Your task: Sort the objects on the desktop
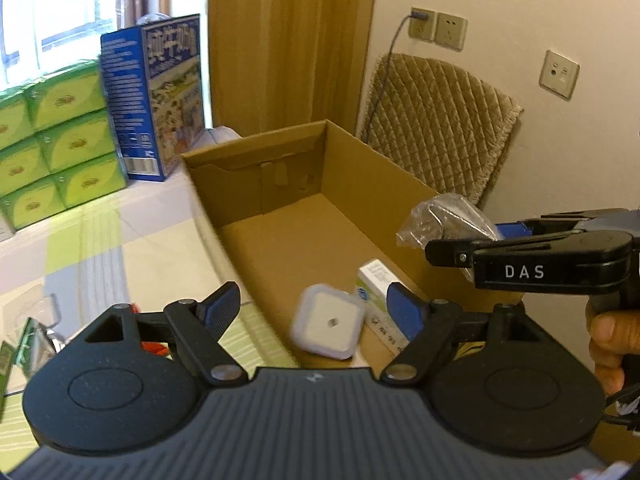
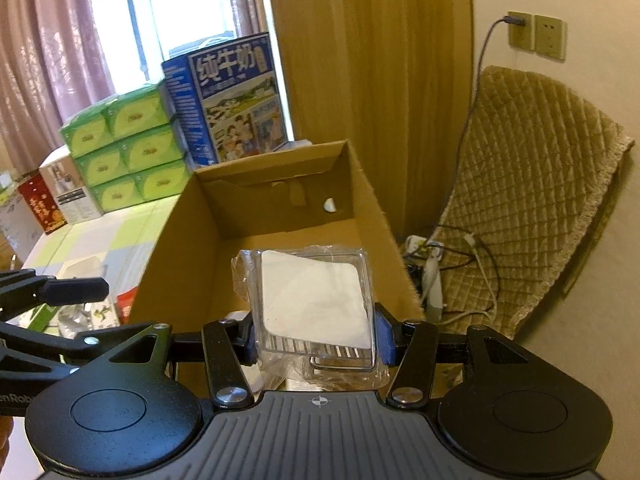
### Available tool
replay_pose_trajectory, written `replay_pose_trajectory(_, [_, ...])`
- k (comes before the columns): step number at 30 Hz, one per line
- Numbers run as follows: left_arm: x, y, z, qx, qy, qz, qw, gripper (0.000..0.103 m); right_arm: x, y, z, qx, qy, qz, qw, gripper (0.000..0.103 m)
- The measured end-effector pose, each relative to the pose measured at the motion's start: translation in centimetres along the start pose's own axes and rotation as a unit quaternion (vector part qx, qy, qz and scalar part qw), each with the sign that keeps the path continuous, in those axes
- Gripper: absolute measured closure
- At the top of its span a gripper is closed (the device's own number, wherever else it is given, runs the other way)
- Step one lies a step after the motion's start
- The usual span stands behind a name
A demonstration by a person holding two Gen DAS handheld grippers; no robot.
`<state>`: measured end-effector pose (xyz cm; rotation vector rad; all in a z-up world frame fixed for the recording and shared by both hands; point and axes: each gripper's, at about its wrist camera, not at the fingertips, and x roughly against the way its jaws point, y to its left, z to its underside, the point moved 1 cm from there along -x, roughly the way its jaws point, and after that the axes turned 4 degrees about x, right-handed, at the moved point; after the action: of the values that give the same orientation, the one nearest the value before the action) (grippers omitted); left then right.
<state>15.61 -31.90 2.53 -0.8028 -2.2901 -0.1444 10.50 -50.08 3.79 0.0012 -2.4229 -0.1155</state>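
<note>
One bagged rack (image 2: 316,300) clamped in right gripper (image 2: 316,334) over box (image 2: 168,240)

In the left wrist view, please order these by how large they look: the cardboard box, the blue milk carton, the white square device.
1. cardboard box
2. blue milk carton, though it stands farther away
3. white square device, lying in the box

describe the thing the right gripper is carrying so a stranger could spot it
Find the open cardboard box on the table. Above its near end, the right gripper clamps a clear plastic-wrapped packet showing a white square, with a wire rack at its bottom; nothing nearby is transparent.
</note>
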Motion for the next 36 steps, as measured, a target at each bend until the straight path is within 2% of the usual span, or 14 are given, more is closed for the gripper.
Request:
replay_pose_trajectory(8, [2.5, 2.0, 0.6, 0.020, -0.013, -0.014, 0.9996, 0.024, -0.9, 1.4, -0.2, -0.004, 0.005, -0.024, 1.000, 0.053])
replay_pose_trajectory(10, [2.9, 2.3, 0.8, 0.022, -0.015, -0.016, 0.9995, 0.024, -1.1, 1.7, -0.4, -0.005, 0.004, -0.034, 0.999, 0.048])
replay_pose_trajectory(12, [3.2, 2.4, 0.9, 0.023, -0.017, -0.017, 0.9994, 0.024, -0.8, 1.8, -0.5, -0.007, -0.006, -0.035, 0.999, 0.032])
replay_pose_trajectory(19, [4.2, 3.0, 1.6, 0.031, -0.016, -0.024, 0.9991, 0.022, 0.7, 1.4, -0.3, -0.019, -0.012, -0.026, 0.999, 0.025])
replay_pose_trajectory(21, [4.7, 3.2, 2.1, 0.037, -0.017, -0.027, 0.9988, 0.019, 1.3, 1.4, 0.0, -0.022, -0.012, -0.023, 0.999, 0.020])
replay_pose_trajectory(25, [6.3, 3.5, 3.0, 0.043, -0.020, -0.033, 0.9983, 0.016, 2.7, 1.7, 0.6, -0.021, -0.010, -0.018, 1.000, 0.015])
replay_pose_trajectory(36, [10.9, 4.1, 6.1, 0.068, -0.021, -0.053, 0.9960, 0.010, 7.3, 4.9, 2.1, -0.007, -0.015, -0.025, 1.000, 0.004])
